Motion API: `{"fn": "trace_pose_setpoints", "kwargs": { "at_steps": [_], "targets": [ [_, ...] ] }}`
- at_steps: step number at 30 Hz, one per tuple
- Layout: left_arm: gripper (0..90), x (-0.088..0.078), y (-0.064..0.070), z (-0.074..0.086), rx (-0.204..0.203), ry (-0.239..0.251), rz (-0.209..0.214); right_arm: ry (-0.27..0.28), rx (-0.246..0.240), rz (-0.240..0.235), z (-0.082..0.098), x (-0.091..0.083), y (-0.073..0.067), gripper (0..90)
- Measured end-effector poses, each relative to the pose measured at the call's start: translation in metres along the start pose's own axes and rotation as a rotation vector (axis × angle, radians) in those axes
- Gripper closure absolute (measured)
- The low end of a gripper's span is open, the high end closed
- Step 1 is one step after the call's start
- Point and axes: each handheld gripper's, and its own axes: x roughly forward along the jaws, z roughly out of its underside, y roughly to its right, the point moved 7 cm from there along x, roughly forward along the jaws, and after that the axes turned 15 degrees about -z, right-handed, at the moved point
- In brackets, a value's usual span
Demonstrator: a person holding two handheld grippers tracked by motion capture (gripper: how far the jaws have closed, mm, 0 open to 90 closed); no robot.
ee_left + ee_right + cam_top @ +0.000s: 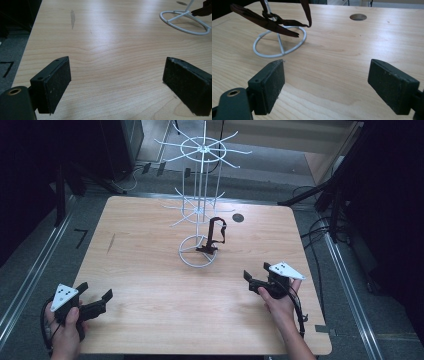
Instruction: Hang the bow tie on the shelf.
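A dark brown strap (216, 234) hangs from the white wire rack (200, 210) at centre frame, its tail lying across the rack's base ring. It looks light, limp and easily snagged; the loose loop seems the best hold. Left gripper (95, 301) at lower left and right gripper (254, 277) at lower right are both spread wide and empty. The rack's thin arms crowd the approach.

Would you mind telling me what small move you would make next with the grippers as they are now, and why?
Probably ease the right gripper forward toward the dark strap hanging on the white wire rack. Its jaws stand open and empty, it sits nearer the rack than the left gripper, and the strap's loose end lies over the rack's base ring, just ahead of it.
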Motion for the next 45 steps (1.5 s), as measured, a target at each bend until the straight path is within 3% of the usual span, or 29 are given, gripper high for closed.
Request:
{"fn": "trace_pose_setpoints", "kwargs": {
  "at_steps": [10,19,21,26,30,45],
  "targets": [
    [8.6,0.0,0.0,0.0,0.001,-0.001,-0.004,-0.009,0.028,0.02,0.015,-0.018,0.013,14.2],
    [8.6,0.0,-0.001,0.0,0.001,-0.001,-0.011,-0.007,0.072,0.068,0.03,-0.045,0.031,11.6],
    [8.6,0.0,-0.001,0.0,0.001,-0.002,-0.015,0.004,0.107,0.076,0.035,-0.057,0.04,11.0],
    [8.6,0.0,-0.001,0.0,0.001,-0.002,-0.02,-0.003,0.116,0.103,0.049,-0.074,0.054,10.7],
    [8.6,0.0,-0.001,0.0,0.002,-0.001,-0.026,0.021,0.137,0.131,0.056,-0.094,0.066,11.2],
    [8.6,-0.001,-0.002,0.001,0.003,-0.002,-0.026,0.035,0.149,0.226,0.077,-0.147,0.084,11.9]
  ]
}}
